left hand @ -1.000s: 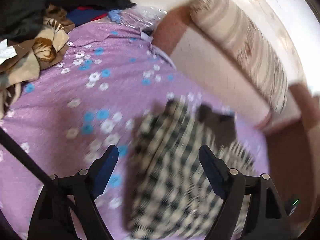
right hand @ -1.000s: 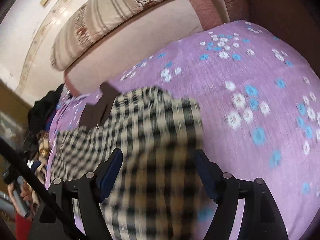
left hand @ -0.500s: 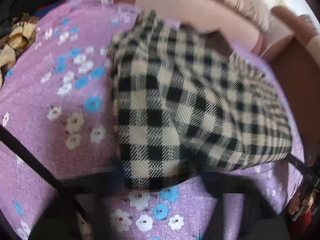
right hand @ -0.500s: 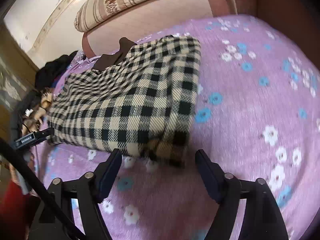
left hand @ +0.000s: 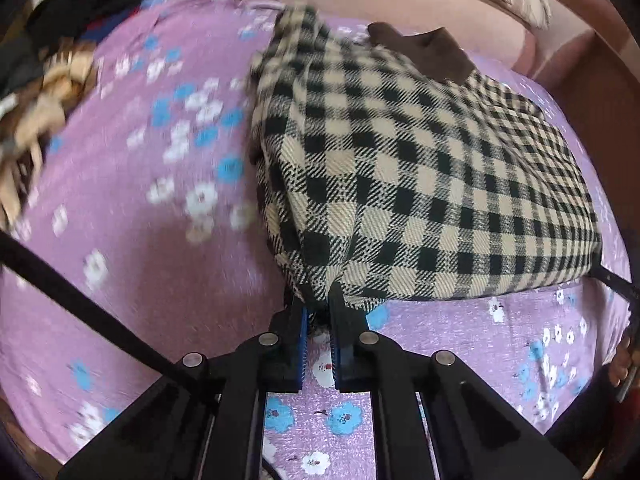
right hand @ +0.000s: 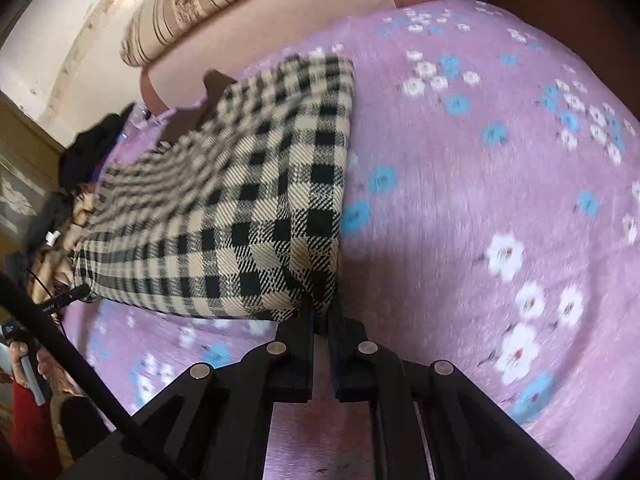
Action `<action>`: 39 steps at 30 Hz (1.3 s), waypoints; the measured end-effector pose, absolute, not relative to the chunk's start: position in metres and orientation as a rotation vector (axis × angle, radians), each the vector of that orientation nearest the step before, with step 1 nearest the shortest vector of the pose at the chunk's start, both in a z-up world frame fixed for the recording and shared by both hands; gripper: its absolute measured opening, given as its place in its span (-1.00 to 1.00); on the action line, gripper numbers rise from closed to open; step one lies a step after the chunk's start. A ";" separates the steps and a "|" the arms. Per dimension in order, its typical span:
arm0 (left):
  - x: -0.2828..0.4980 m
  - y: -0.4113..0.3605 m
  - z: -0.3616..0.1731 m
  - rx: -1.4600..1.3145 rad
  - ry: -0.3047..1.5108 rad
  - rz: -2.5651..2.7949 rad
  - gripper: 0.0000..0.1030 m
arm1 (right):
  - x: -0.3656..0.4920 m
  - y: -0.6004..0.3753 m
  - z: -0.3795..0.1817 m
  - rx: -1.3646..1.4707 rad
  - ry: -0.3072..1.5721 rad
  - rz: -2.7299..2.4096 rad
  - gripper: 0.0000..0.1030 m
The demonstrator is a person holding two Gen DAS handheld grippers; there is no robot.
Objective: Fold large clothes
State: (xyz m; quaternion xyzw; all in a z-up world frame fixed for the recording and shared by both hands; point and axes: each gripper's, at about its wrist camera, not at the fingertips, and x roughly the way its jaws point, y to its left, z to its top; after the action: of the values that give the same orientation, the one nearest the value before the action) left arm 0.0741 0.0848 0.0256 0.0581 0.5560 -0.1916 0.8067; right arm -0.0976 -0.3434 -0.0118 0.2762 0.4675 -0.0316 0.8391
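Note:
A black-and-cream checked garment (left hand: 420,184) lies folded on the purple flowered bedspread (left hand: 132,216), with a brown collar (left hand: 424,52) at its far end. My left gripper (left hand: 318,306) is shut on the garment's near left corner. In the right wrist view the same garment (right hand: 248,204) stretches away to the left, and my right gripper (right hand: 320,310) is shut on its near right corner. The near hem runs between the two grippers.
A heap of dark and tan clothes (left hand: 44,76) lies at the bed's far left. A striped bolster (right hand: 224,4) rests on the pink headboard (right hand: 288,40). Bare bedspread (right hand: 500,200) spreads to the right. A person's hand (right hand: 24,356) shows at lower left.
Both grippers were open above the garment; they have come down to its near corners and shut on them. The near hem is now pulled taut between them.

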 end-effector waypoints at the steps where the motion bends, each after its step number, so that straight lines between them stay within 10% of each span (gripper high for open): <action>1: 0.073 0.088 0.026 0.109 1.181 -0.411 -0.79 | -0.099 -0.345 -0.009 0.581 0.986 -0.071 -0.84; 7: 0.057 0.103 0.052 0.199 1.056 -0.282 -0.41 | -0.111 -0.346 0.027 0.364 0.958 -0.242 -0.61; 13: 0.051 0.121 0.080 0.100 0.948 -0.192 0.07 | -0.103 -0.330 0.069 0.265 0.742 -0.328 0.48; 39: 0.132 0.160 0.031 -0.052 1.025 0.012 0.14 | 0.083 -0.267 0.048 0.247 0.941 -0.225 0.35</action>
State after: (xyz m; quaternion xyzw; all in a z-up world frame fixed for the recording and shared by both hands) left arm 0.1325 0.1601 0.0314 -0.0247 0.4903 0.0055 0.8712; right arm 0.0833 -0.2673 0.0481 0.1184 0.4511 -0.1080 0.8780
